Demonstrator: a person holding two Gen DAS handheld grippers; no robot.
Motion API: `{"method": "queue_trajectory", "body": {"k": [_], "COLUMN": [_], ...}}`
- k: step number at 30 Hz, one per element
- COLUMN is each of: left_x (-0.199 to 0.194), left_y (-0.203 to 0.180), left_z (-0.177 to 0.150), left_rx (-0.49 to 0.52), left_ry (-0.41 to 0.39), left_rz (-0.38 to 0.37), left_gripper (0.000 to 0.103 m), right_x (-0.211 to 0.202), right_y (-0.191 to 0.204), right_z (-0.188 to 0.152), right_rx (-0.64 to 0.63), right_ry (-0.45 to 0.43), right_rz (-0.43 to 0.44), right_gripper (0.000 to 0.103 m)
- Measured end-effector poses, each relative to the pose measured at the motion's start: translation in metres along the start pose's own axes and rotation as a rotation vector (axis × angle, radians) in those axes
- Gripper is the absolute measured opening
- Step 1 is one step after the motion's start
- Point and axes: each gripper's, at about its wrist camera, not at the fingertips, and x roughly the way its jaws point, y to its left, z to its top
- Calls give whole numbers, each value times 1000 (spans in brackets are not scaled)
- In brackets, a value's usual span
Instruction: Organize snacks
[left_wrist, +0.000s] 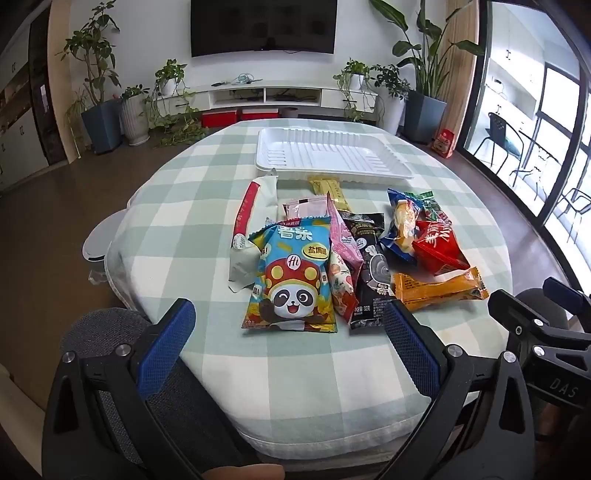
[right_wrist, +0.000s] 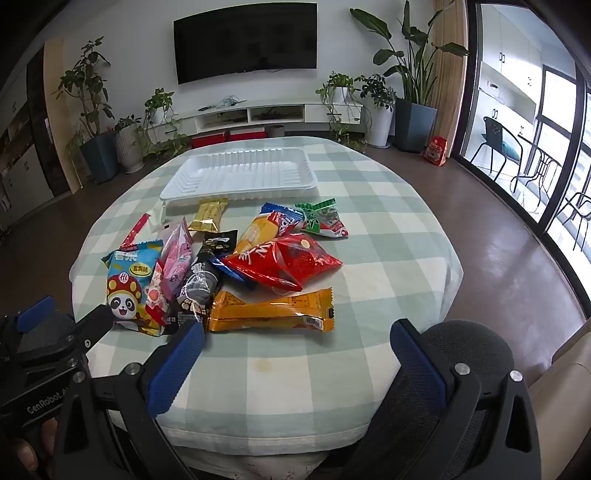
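Note:
Several snack packets lie in a loose pile on the checked tablecloth (left_wrist: 207, 206). Among them are a blue panda packet (left_wrist: 291, 273) (right_wrist: 127, 284), a black packet (left_wrist: 373, 273) (right_wrist: 207, 280), an orange packet (left_wrist: 439, 288) (right_wrist: 273, 310) and a red packet (left_wrist: 439, 247) (right_wrist: 284, 262). Behind the pile stands an empty white plastic tray (left_wrist: 332, 155) (right_wrist: 240, 177). My left gripper (left_wrist: 291, 328) is open near the table's front edge, just short of the panda packet. My right gripper (right_wrist: 299, 343) is open too, in front of the orange packet. Neither holds anything.
A mesh chair back (left_wrist: 107, 332) (right_wrist: 469, 347) sits below each gripper at the table's near edge. Beyond the table are potted plants (left_wrist: 99, 92), a white TV cabinet (left_wrist: 280, 94), a wall television (right_wrist: 245, 40) and glass doors (right_wrist: 546, 110) on the right.

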Motion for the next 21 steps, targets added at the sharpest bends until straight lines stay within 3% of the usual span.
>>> {"method": "queue_trajectory", "body": {"k": [21], "left_x": [0], "left_y": [-1], "left_z": [0], "left_rx": [2], "left_ry": [3], "left_rz": [6], "left_gripper": [103], "right_x": [2], "right_y": [2], "right_z": [-1], "right_rx": [-2], "right_ry": [5], "right_rz": [-1], "right_gripper": [103]}}
